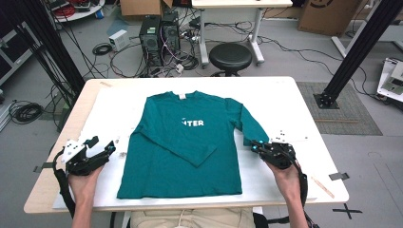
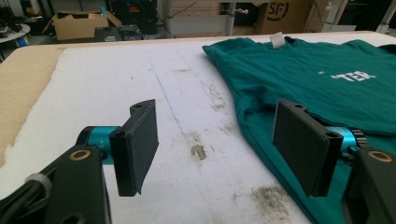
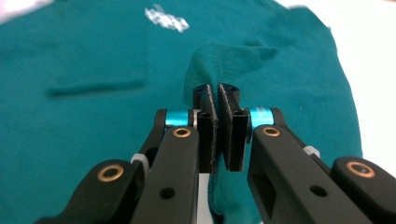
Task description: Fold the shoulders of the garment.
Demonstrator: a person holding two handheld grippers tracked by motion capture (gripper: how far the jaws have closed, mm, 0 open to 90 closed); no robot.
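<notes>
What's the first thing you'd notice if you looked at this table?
A big teal shirt lies flat in the middle of the white table, with one sleeve folded across its front. At its right edge the right gripper pinches the other sleeve's cuff between closed jaws. The left gripper sits open beside the shirt, holding nothing.

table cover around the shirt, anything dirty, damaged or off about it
Yes. The white table cover is soiled beside the teal long-sleeve shirt: brownish smudges run along the shirt's edge, with a thin blue line drawn across it. The shirt itself lies flat; the right gripper is pinching its sleeve cuff.
</notes>
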